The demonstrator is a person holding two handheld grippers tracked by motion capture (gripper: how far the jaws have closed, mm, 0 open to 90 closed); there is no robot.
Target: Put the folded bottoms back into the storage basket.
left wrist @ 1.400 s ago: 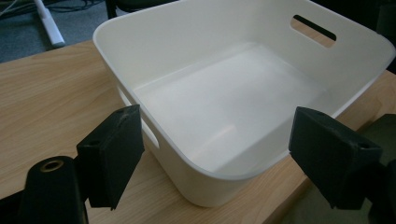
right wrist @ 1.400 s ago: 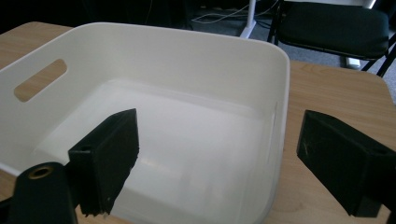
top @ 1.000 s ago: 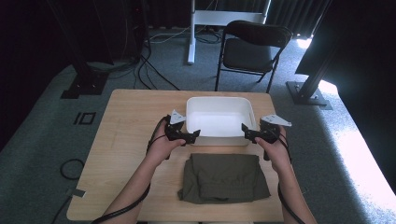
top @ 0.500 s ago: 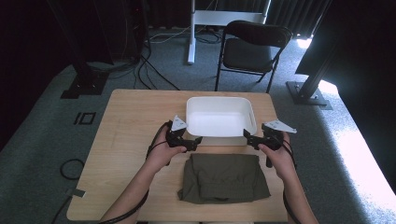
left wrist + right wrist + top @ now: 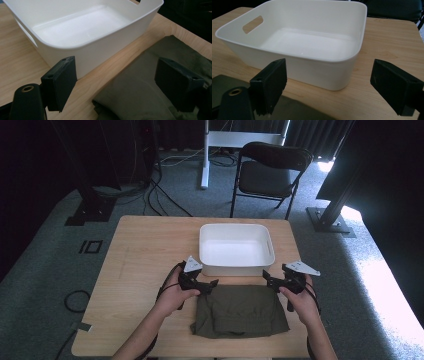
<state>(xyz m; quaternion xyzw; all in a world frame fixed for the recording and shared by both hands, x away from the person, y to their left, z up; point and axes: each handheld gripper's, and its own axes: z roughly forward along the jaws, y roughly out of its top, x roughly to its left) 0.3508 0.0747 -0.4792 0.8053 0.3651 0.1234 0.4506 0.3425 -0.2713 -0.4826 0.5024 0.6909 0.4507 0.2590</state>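
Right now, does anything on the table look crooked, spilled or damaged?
Nothing stands out. The white bin sits square and empty, the folded olive cloth lies flat before it, and both the left gripper and right gripper are open.

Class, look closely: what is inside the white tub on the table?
Nothing: the white tub shows a bare white floor and a handle slot in one wall. The inside of its near wall is hidden in both gripper views.
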